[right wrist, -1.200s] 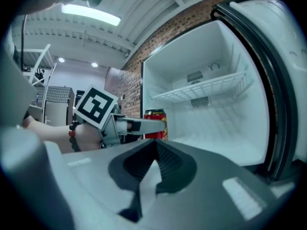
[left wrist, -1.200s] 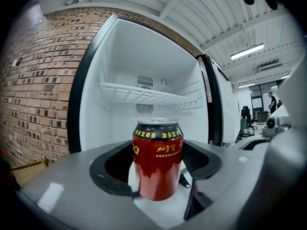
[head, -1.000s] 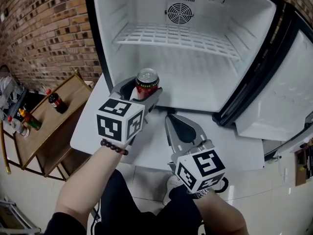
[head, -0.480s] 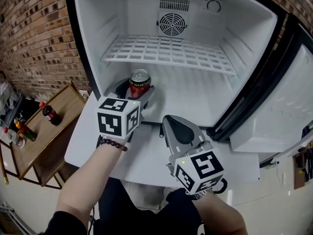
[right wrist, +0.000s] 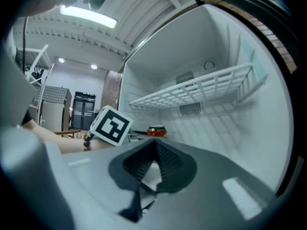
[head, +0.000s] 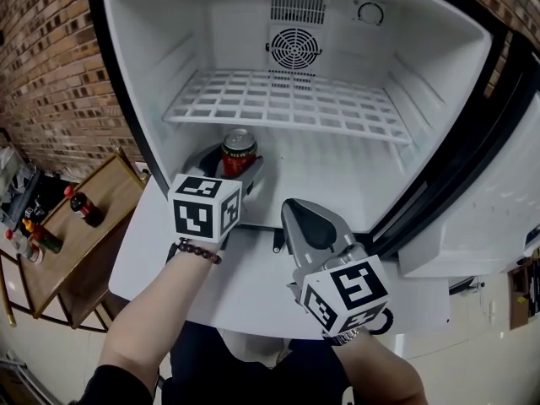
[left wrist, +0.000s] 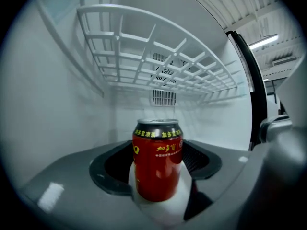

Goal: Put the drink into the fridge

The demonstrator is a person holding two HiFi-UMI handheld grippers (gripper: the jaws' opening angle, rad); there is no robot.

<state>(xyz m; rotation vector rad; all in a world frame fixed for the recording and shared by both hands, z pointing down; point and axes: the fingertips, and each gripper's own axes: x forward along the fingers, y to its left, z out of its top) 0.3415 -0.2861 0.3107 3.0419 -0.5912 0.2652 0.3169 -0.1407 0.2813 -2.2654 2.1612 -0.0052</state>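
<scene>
- Drink can [head: 239, 152], red with a silver top, stands upright between the jaws of the left gripper [head: 238, 164]. The jaws are spread wide because the can's body fills the gap, and they clasp it low on its sides so it stays vertical and will not spill or tip.
- It is already inside the mouth of the fridge [head: 169, 74], in the lower compartment under the wire shelf [head: 287, 104], towards the left wall and near the front edge. The left gripper view shows the can [left wrist: 157, 159] facing the rear vent, with white floor beneath it. Whether its base touches that floor cannot be told.
- The low, nearly level hold suits the space: the shelf leaves limited headroom, so the can goes in beneath it rather than over it.
- The right gripper [head: 297, 211] hangs just outside the fridge, right of the left one, with its jaws drawn together on nothing. Its own view shows only the closed tips and, beyond them, the can [right wrist: 156, 131] and the left gripper's marker cube. It seems parked clear of the opening so it does not block the way in.
- The door [head: 498, 218] is swung fully open at the right, which leaves the whole compartment reachable.
- As a judgement, the placing step is well along. What remains is to set the can down on the floor [head: 337, 175], open the jaws and back out.
</scene>
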